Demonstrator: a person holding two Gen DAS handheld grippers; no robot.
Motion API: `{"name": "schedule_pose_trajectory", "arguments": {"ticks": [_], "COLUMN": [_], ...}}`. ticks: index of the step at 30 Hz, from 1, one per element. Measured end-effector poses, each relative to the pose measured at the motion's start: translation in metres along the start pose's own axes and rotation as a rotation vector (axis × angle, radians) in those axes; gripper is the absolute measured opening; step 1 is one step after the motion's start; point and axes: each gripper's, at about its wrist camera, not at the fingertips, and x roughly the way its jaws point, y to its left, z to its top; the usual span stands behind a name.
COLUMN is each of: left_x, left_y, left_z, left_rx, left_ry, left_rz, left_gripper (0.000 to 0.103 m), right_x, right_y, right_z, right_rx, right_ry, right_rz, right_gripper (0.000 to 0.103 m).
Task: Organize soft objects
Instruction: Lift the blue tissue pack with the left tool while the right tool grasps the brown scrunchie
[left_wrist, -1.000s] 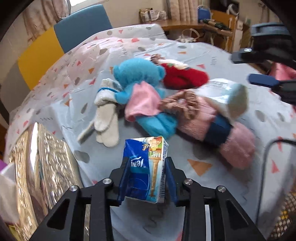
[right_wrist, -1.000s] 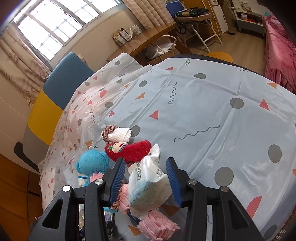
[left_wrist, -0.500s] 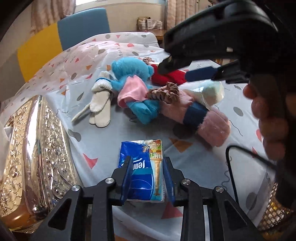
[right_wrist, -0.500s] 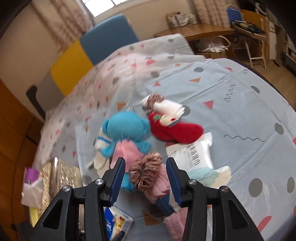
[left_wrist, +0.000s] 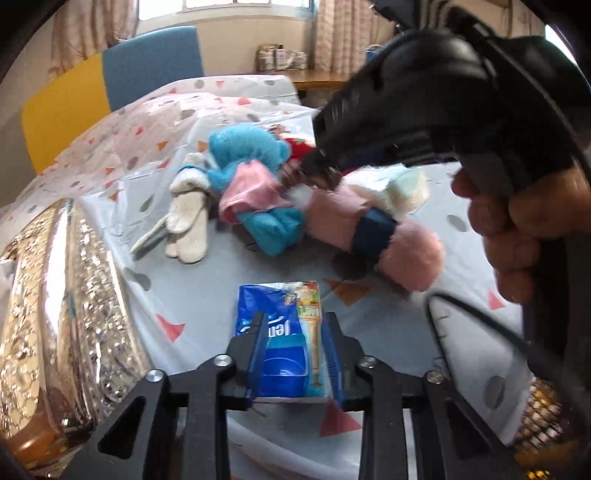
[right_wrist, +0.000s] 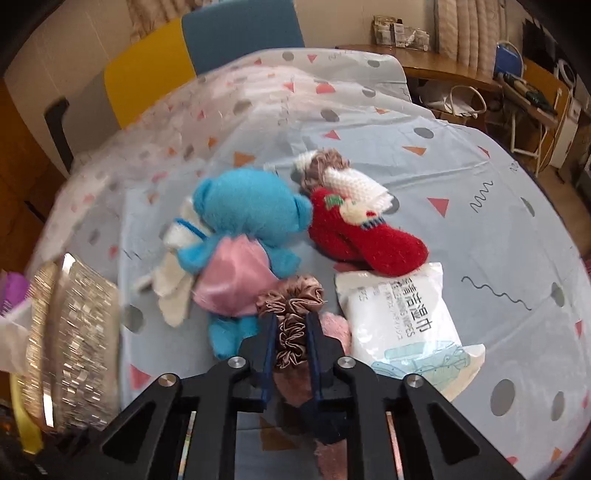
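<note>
The right hand-held gripper (right_wrist: 291, 334), its jaws just closed, was clamped on a scrunchie (right_wrist: 291, 314) amid the soft toys on the bench (right_wrist: 461, 177). A tissue pack (left_wrist: 282, 332), resting on the bench, was pinched by the left hand-held gripper (left_wrist: 293, 341), its jaws just narrowed.

We see soft daylight from the window (left_wrist: 236, 5) behind, glare on the shiny gold box (left_wrist: 66, 295), motion blur at the left of the right wrist view, and dark, curved fisheye corners in both views
</note>
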Motion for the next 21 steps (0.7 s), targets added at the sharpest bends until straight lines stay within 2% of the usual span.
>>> {"name": "schedule_pose_trajectory", "arguments": {"ticks": [2,4,6,8,9,10,12,15,21], "left_x": [-0.001,-0.003,-0.011,-0.016,-0.018,-0.021,-0.025,-0.023,0.012], "left_y": [0.001,0.005,0.006,0.006,0.007,0.006,0.004,-0.005,-0.013], "left_z": [0.001,0.002,0.002,0.003,0.005,0.006,0.009,0.014,0.016], "left_rx": [0.003,-0.018,-0.009,0.013,0.025,0.031,0.039,0.092,0.083], "left_ry": [0.006,0.014,0.009,0.016,0.019,0.014,0.021,0.038,0.165], "left_rz": [-0.037,-0.090,-0.100,-0.106,-0.095,-0.084,-0.080,-0.017,0.034], "left_gripper": [0.019,0.018,0.018,0.025,0.035,0.040,0.045,0.063,0.064], "right_x": [-0.007,-0.005,0.000,0.002,0.006,0.010,0.012,0.010,0.010], "right_y": [-0.005,-0.006,-0.005,0.002,0.003,0.003,0.001,0.000,0.000], "right_z": [0.002,0.004,0.004,0.004,0.003,0.002,0.000,-0.001,-0.001], "right_rx": [0.027,0.043,0.043,0.003,-0.002,-0.006,-0.008,-0.002,-0.011], "right_ry": [-0.020,-0.007,0.031,0.043,0.061,0.081,0.094,0.086,0.091], "right_rz": [0.046,0.051,0.093,0.078,0.061,0.038,0.011,0.027,0.004], "right_gripper": [0.013,0.013,0.013,0.013,0.013,0.013,0.013,0.013,0.013]}}
